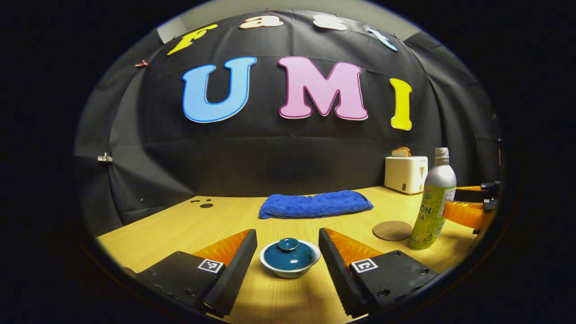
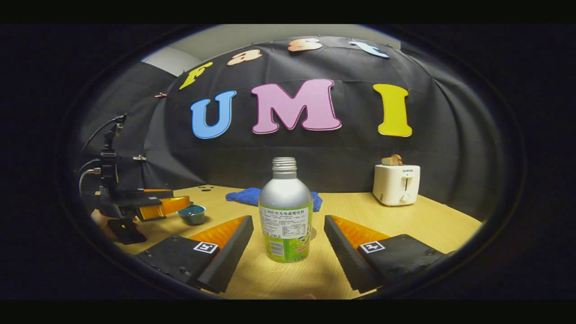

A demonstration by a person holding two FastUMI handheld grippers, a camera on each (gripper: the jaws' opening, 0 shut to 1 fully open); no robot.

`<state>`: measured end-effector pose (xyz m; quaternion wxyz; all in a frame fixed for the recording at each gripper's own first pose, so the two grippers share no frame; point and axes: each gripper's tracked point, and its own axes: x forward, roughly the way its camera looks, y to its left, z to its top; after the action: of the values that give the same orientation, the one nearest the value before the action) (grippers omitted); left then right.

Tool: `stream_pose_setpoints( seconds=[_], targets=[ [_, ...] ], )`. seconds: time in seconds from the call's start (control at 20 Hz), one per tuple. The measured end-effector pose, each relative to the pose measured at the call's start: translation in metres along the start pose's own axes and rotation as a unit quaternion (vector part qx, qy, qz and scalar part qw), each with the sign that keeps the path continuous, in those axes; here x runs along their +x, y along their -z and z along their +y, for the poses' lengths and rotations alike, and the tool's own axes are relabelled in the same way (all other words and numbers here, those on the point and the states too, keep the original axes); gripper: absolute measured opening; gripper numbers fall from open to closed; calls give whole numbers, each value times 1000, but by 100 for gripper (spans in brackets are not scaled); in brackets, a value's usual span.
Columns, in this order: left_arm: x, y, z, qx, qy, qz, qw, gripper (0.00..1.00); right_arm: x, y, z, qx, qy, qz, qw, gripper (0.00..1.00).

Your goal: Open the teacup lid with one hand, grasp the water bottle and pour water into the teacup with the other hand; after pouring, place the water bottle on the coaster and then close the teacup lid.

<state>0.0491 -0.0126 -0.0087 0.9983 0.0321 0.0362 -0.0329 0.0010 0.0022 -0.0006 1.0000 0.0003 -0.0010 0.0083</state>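
Two grippers: I have the left gripper [image 1: 288, 252] and the right gripper [image 2: 288, 243] both spread wide, gripping nothing.
Teacup: the teacup [image 1: 290, 261] sits dead ahead between my left fingers, lid [image 1: 288, 253] on, knob up.
Bottle: the water bottle [image 2: 285, 211] stands upright, uncapped, centred between my right fingers, untouched.
Coaster: the coaster [image 1: 392, 230] lies just beside the bottle, toward the teacup.
Room: bare table [image 1: 180, 225] on the teacup's left; the towel [image 1: 315, 204] and toaster [image 2: 396, 183] are well behind.
Judgement: left goes for the knob first.
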Motion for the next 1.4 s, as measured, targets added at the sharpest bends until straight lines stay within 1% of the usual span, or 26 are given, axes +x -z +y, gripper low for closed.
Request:
stream_pose_setpoints(
  seconds=[0.1, 0.25, 0.45, 0.5, 0.55, 0.6, 0.8, 0.9, 0.95, 1.0, 1.05, 1.15, 1.3, 1.4],
  targets=[
    [6, 6, -1, 9, 4, 17, 1000, 83, 0, 0, 1, 0, -1, 0, 1000, 98],
    [14, 11, 2, 8, 2, 40, 999, 71, 0, 0, 2, 0, -6, 0, 1000, 98],
    [22, 20, 3, -1, 3, 68, 998, 66, 0, -1, 3, 0, -9, 0, 1000, 98],
    [24, 20, 3, 3, 4, 71, 997, 65, 0, 0, 4, 0, -11, 0, 1000, 98],
    [26, 21, 2, 8, 3, 74, 997, 61, 0, 0, 4, 0, -11, 0, 1000, 98],
    [26, 21, 1, 12, 4, 75, 997, 59, 0, -1, 4, 0, -11, 0, 1000, 98],
    [29, 21, 1, 23, 4, 77, 997, 55, 1, 0, 3, 0, -11, 0, 1000, 98],
    [30, 20, 2, 26, 1, 75, 997, 46, 1, 0, 3, 0, -12, 0, 1000, 98],
    [30, 19, 3, 26, 0, 74, 997, 39, 1, 0, 3, 0, -12, 0, 1000, 98],
    [30, 19, 3, 25, 0, 73, 997, 39, 1, 0, 3, 0, -12, 0, 1000, 98],
    [28, 18, 3, 22, 1, 71, 997, 34, 1, 0, 3, 0, -12, 0, 1000, 98],
    [25, 14, 3, 11, 8, 60, 998, 33, 1, 0, 3, 0, -12, 0, 1000, 98],
    [20, 9, 10, -9, 1, 39, 999, 31, 1, 1, 3, 1, -12, 0, 1000, 98],
    [12, 6, 14, -32, -5, 28, 999, 31, 2, 0, 2, 1, -8, 0, 1000, 98]
  ],
)
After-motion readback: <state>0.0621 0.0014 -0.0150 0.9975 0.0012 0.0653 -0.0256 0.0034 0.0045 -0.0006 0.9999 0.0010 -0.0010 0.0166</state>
